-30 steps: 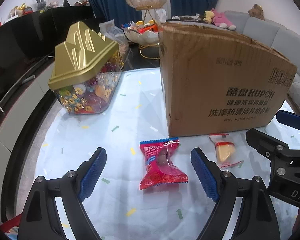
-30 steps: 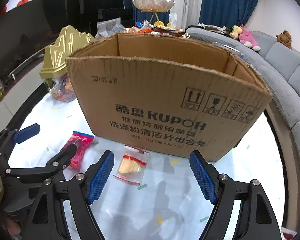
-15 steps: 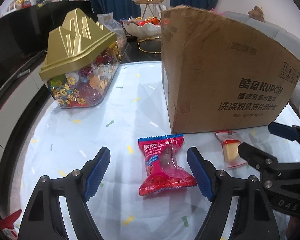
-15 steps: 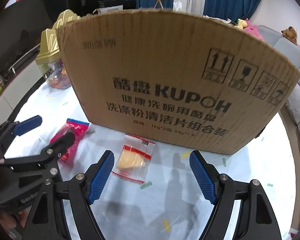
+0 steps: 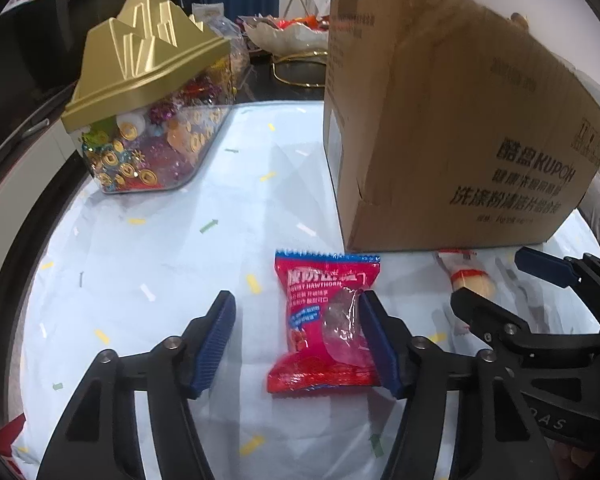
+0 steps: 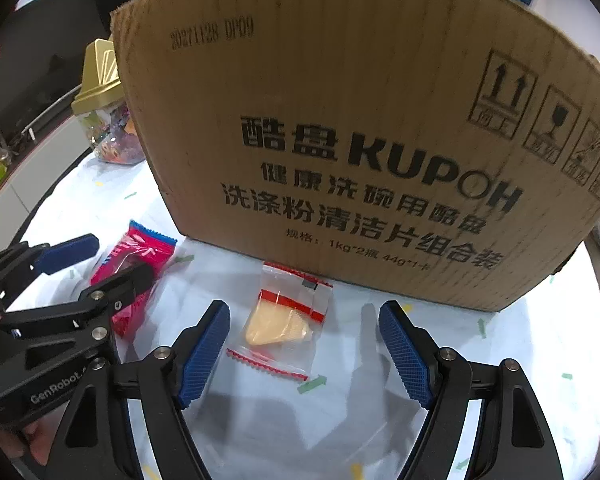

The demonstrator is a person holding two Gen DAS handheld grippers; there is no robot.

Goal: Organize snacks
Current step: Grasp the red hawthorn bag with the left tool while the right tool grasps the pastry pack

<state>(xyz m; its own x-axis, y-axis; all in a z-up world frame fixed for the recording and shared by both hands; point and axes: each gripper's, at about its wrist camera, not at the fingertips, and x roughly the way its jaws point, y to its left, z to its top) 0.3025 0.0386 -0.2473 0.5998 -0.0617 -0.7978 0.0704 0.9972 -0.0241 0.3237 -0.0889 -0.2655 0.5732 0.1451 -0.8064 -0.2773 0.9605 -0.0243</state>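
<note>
Two grippers come down on two loose snacks in front of the box; nothing is packed from this pair yet.

From the left wrist view, the left gripper [image 5: 298, 344] has its jaws closing around the red plastic hawthorn snack packet with the blue serrated edge [image 5: 324, 320]. The packet lies flat on the white confetti-print tablecloth [image 5: 148, 248], the right-hand pad at its edge, the left-hand pad well apart, so no grip yet. Ahead and to the right stands the brown cardboard box [image 5: 452, 128]; ahead to the left, the clear candy tub with the gold peaked lid [image 5: 148, 80].

From the right wrist view, the right gripper [image 6: 304, 354] stands wide and empty over the clear sachet holding a yellow wedge [image 6: 284, 320], which lies nearer its left-hand pad, just before the box wall. Both snacks, I judge, remain to be lifted and put away.
</note>
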